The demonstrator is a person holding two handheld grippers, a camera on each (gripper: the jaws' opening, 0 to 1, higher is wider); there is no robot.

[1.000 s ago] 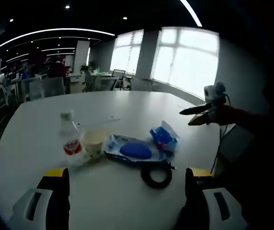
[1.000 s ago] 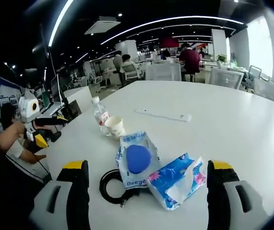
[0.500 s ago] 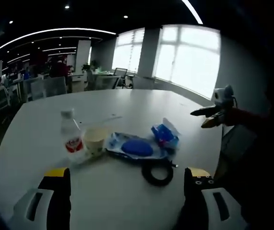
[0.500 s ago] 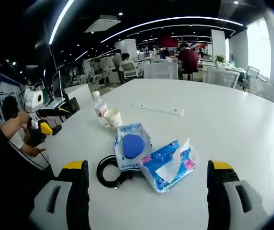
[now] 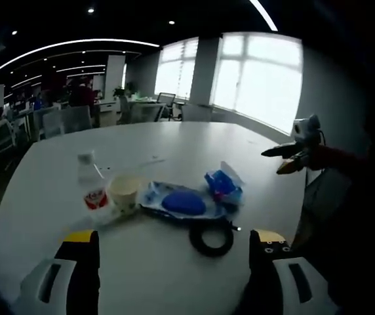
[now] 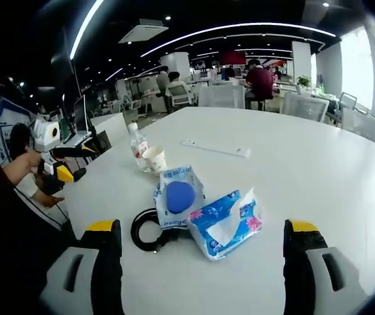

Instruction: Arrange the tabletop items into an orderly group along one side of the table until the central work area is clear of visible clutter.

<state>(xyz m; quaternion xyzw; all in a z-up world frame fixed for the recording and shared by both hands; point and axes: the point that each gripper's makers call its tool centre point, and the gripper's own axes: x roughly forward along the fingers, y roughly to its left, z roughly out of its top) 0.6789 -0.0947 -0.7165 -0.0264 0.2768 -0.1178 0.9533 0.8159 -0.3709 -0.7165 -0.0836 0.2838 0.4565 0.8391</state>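
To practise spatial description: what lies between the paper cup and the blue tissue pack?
In the left gripper view, a clear bag holding a blue object lies between the paper cup and the tissue pack.

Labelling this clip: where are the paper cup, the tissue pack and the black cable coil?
paper cup (image 5: 123, 192), left gripper view, on its front wall.
tissue pack (image 6: 225, 223), right gripper view, on its blue wrapper's top face.
black cable coil (image 5: 211, 240), left gripper view, on the ring's near edge.

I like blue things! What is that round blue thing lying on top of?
The round blue thing lies on a flat white-and-blue packet on the table. A black cable coil pokes out beside the packet; whatever lies beneath the packet is covered.
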